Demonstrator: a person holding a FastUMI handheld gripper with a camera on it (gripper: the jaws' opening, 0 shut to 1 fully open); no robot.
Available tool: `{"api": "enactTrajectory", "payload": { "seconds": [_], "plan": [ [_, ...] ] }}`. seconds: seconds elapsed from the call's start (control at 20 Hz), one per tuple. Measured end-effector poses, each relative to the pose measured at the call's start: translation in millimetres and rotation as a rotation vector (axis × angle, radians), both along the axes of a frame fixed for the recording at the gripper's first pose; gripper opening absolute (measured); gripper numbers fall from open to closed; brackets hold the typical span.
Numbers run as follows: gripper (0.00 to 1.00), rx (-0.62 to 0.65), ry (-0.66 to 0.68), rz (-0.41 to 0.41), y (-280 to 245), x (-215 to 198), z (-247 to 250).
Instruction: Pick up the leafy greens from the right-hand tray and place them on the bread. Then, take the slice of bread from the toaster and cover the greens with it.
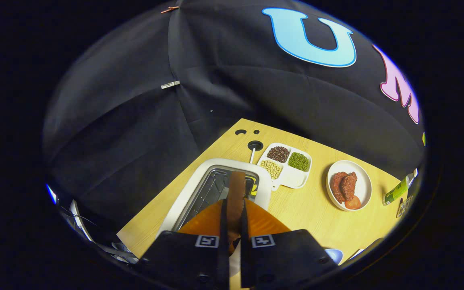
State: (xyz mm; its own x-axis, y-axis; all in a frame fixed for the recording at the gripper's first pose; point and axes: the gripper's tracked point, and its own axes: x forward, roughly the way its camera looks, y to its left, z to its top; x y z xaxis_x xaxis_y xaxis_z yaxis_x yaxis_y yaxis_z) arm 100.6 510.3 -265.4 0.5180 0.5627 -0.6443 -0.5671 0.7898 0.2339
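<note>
The tongs (234, 219) were closed edge-on around a brown-crusted slice of bread (237, 193), both fingers pressing its flat sides, with the slice standing upright between them and rising just past their tips. Directly below and beyond it sat the white toaster with its dark metal slot (210, 187), and the slice seemed to be clear of the slot or very nearly so; I could not tell whether its lower edge was fully out. To my eye this was the second half of the job: taking the toaster slice so that it could cover the greens.

Beyond the toaster on the pale wooden counter (308, 209) lay a white three-part dish of dried beans, dark red, green and yellowish (285, 163), and beside that a round white plate with reddish meat pieces and a tomato slice (349, 185). A green bottle (397, 193) lay further off near the counter's edge.

The bread that should carry the greens, and the greens themselves, were nowhere I could make out from there, so I could not say how they lay. The next move, I judged, called for lifting the slice straight up until clear, carrying it over with the grip kept firm, then turning it flat before laying it down.
</note>
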Motion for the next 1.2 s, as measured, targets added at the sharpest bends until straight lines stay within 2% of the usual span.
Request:
{"api": "enactTrajectory", "payload": {
  "seconds": [0.35,0.75,0.95,1.2],
  "plan": [
    [0.14,0.126,-0.089,-0.024,-26.6,-2.7,66.4],
    [0.14,0.221,-0.212,-0.115,-129.6,-6.4,135.4],
    [0.14,0.211,-0.217,-0.210,-202.4,-11.2,127.2],
    [0.14,0.199,-0.156,-0.324,-275.6,-32.4,76.9]
  ]
}}
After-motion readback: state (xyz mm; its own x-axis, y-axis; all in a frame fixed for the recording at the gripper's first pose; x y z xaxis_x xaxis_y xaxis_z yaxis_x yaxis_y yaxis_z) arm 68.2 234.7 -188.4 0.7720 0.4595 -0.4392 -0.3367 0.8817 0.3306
